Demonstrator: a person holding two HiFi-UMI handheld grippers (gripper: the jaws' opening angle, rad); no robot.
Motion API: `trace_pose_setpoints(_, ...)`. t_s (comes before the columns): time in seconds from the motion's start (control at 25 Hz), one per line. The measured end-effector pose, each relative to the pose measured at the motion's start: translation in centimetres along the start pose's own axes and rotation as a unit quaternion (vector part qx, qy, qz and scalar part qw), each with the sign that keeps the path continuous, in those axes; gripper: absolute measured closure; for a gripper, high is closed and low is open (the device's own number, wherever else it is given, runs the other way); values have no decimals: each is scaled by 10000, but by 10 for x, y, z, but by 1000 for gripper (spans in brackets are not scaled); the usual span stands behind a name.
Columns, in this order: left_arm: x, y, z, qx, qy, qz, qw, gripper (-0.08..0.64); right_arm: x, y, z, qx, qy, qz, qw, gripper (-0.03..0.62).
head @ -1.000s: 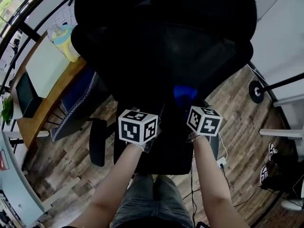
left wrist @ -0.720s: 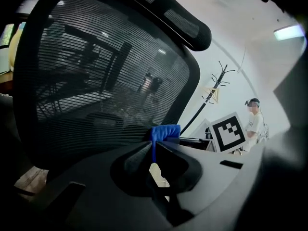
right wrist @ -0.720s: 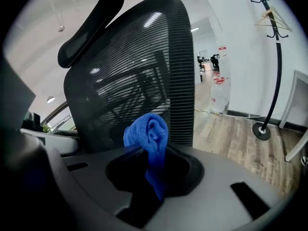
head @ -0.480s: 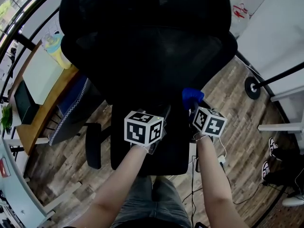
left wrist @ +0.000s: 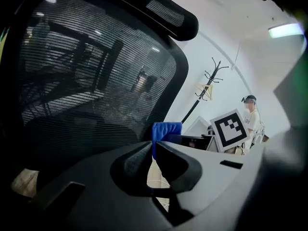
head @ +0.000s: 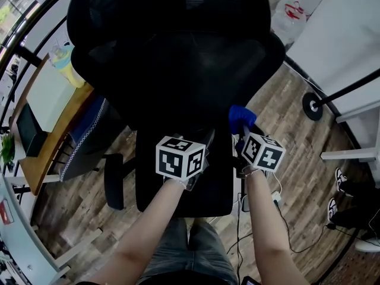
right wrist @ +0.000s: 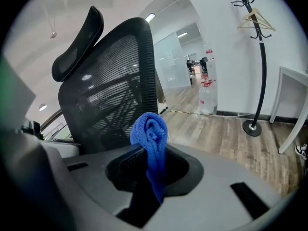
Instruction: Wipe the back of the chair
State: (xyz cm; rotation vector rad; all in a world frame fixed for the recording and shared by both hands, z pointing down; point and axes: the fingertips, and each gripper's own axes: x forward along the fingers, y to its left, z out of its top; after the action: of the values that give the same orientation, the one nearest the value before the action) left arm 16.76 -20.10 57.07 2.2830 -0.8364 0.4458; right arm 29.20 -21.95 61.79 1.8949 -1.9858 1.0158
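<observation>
Just beyond right hand-held gripper [right wrist: 150,150], chair [right wrist: 113,85]

— What sort of place are you working in?
— You're in an office. A mesh swivel chair [head: 178,52] stands before you and a wooden desk [head: 56,136] is at your left. There's a coat stand [right wrist: 262,57] by the white wall, with glass partitions [right wrist: 173,61] and water bottles [right wrist: 206,97] beyond.
</observation>
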Motion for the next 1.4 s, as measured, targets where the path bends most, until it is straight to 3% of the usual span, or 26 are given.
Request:
trace_pose_setpoints(0.2,-10,-9,3,70,-46,-69,9999,528,-20,16,9,-116,-149,188,9996,511)
trace_pose_setpoints(0.4,-30,-23,18,62,-271,-277,9992,528,-43,44,28,-536,-341,489,9968,511)
trace_pose_setpoints(0.52,-48,-27,34,259,-411,-185,9986,528,-62,67,45,-823,-512,703,9928,511)
trace_pose_setpoints(0.84,-120,-28,74,486,-967,143,9940,528,-113,133,76,-1324,-853,1293,9790,511)
trace_pose_setpoints(1.4,-198,-58,137,1069,-1727,219,9789,528,-195,225,133,-1689,-1556,2298,9458,511)
